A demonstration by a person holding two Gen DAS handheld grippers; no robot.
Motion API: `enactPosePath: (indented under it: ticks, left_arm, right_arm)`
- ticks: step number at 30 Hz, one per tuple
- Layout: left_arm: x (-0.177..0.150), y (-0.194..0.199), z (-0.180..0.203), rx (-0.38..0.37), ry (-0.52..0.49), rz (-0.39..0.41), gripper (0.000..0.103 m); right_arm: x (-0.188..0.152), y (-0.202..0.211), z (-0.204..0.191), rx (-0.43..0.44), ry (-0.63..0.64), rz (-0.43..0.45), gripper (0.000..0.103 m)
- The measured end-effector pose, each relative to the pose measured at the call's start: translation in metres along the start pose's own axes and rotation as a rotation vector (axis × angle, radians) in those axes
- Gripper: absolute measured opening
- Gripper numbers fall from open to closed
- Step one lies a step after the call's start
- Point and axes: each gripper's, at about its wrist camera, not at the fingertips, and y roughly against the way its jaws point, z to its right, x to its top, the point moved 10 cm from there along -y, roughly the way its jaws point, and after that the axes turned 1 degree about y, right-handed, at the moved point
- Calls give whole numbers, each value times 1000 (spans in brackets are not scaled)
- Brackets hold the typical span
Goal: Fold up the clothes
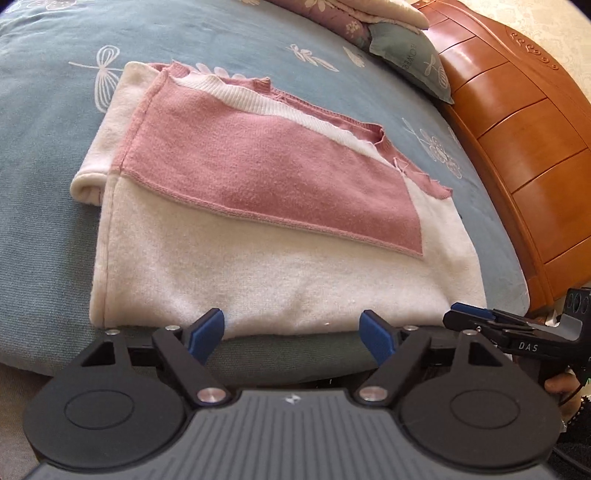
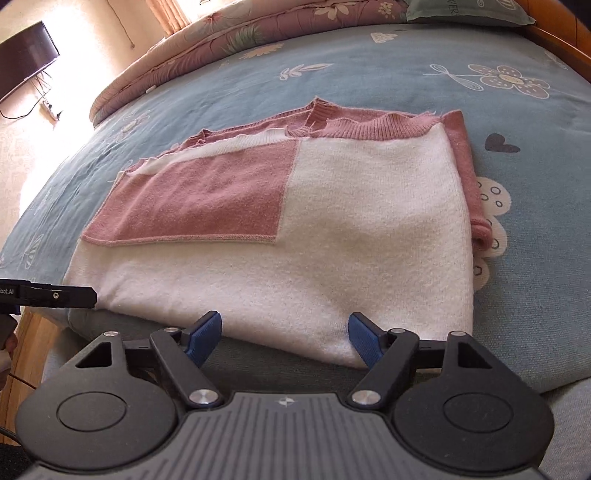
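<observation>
A pink and white knit sweater (image 1: 258, 236) lies folded into a flat rectangle on the blue bedspread (image 1: 44, 155). My left gripper (image 1: 293, 326) stands open at the sweater's near edge, its blue pads apart with nothing pinched between them. In the right wrist view the same sweater (image 2: 332, 229) fills the middle, and my right gripper (image 2: 285, 328) is open at its near white hem, jaws wide with only the hem's edge lying between them. The right gripper's fingers (image 1: 476, 314) show at the right of the left view; the left gripper's finger (image 2: 55, 295) shows at the left of the right view.
A wooden headboard (image 1: 517, 140) curves along the right. A teal pillow (image 1: 410, 55) and a floral quilt (image 2: 229, 33) lie at the bed's far end. A dark screen (image 2: 26, 51) hangs on the wall. The bed's near edge (image 2: 295, 373) runs just under both grippers.
</observation>
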Motion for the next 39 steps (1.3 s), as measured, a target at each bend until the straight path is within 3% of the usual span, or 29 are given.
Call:
enactPosePath:
  ticks: [7, 14, 19, 24, 32, 36, 39]
  left_arm:
    - [52, 9, 59, -17, -186, 102, 84]
    - [72, -36, 85, -9, -238, 144, 84]
    - [79, -73, 60, 89, -241, 163, 84]
    - [109, -84, 51, 103, -229, 190, 84]
    - [117, -64, 47, 45, -133, 216, 85]
    - [110, -66, 27, 79, -133, 211, 86]
    - [120, -66, 20, 59, -104, 241, 86]
  right_arm:
    - [38, 31, 6, -67, 63, 139, 86]
    - [62, 1, 17, -127, 87, 144, 87]
    - [58, -35, 36, -252, 144, 111, 90]
    - [67, -49, 40, -224, 138, 115, 103]
    - [74, -53, 45, -193, 63, 152, 103]
    - [71, -54, 43, -223, 74, 196, 103]
    - [72, -53, 43, -219, 76, 186, 103]
